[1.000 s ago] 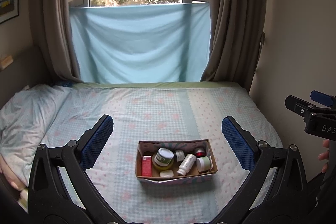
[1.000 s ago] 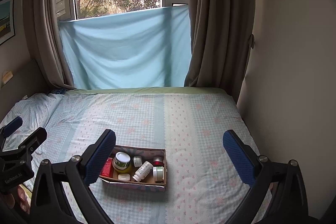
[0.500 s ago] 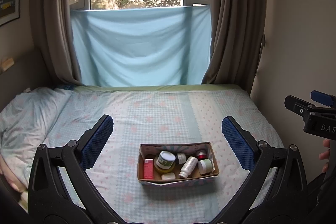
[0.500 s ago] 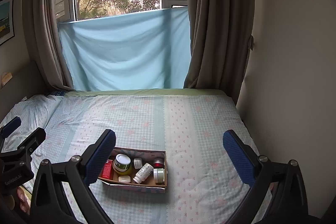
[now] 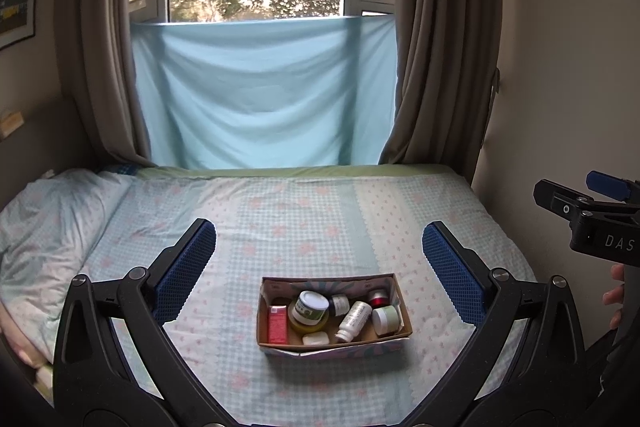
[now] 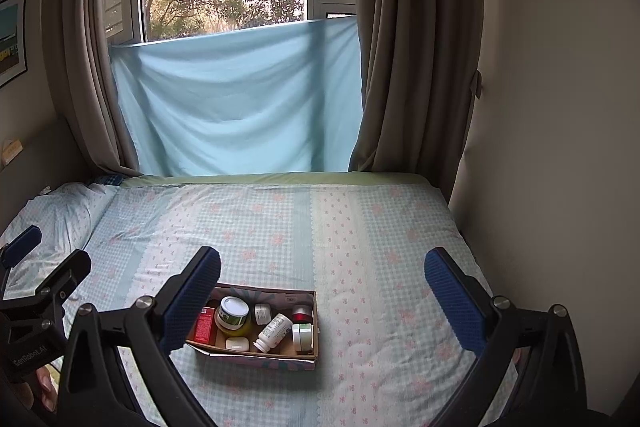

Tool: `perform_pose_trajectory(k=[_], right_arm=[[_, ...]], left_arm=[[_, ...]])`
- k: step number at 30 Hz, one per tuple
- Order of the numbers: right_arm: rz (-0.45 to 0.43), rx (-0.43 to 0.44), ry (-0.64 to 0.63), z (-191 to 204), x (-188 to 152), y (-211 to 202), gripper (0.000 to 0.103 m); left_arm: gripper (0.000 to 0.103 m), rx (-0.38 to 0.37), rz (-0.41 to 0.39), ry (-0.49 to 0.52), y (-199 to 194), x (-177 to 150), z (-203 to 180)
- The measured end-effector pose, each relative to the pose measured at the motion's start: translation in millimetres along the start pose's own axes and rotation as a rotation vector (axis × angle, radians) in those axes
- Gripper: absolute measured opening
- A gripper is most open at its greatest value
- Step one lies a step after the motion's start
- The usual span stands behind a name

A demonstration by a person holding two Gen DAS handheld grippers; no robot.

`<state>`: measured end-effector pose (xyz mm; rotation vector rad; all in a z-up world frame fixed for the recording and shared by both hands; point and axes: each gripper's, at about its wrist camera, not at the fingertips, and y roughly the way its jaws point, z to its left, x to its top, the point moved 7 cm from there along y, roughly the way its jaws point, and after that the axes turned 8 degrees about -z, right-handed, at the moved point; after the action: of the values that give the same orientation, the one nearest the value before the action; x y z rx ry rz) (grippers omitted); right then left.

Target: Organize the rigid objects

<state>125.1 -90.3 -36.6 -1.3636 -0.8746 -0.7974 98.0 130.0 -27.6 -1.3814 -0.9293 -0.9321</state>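
a shallow cardboard box (image 5: 334, 341) sits on the checked bedsheet (image 5: 304, 227) near the foot of the bed, and every small container in view lies inside it: a red carton (image 5: 277, 325) along the left wall, a wide jar with a green label (image 5: 309, 310) beside it, a small white jar (image 5: 339, 303) behind, a white pill bottle (image 5: 354, 315) lying on its side, a red-capped jar (image 5: 378, 297) in the far right corner, a pale green jar (image 5: 386, 319) at the right wall and a small white block (image 5: 315, 338) at the front. nothing loose shows on the sheet around the box in either view.

the left gripper (image 5: 320, 255) and the right gripper (image 6: 322, 281) both hang above the bed, back from the box, their blue-padded fingers spread wide with nothing between them.

as a judgement, this fits two stages: the items gathered into the box with the sorting finished, or a jumbled box waiting to be emptied and laid out. the tipped bottle and the loose packing suit either. the pictures do not settle which, so what is left cannot be told.
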Motion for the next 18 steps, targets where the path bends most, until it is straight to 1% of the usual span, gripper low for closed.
perform_pose_trajectory(k=[3, 5, 7, 12, 18], right_arm=[[-0.003, 0.001, 0.000, 0, 1, -1, 0.102], [-0.005, 0.000, 0.000, 0, 2, -1, 0.102], [-0.006, -0.001, -0.001, 0, 2, -1, 0.102], [-0.006, -0.001, -0.001, 0, 2, -1, 0.102], [-0.006, 0.000, -0.001, -1, 2, -1, 0.102]], left_arm=[[0.103, 0.033, -0.009, -0.005, -1, 0, 4], [0.103, 0.072, -0.026, 0.004, -3, 1, 7], [0.103, 0.094, -0.049, 0.010, -6, 3, 10], [0.103, 0.076, -0.101, 0.000, -13, 9, 10], [0.103, 0.084, -0.122, 0.014, -15, 10, 10]])
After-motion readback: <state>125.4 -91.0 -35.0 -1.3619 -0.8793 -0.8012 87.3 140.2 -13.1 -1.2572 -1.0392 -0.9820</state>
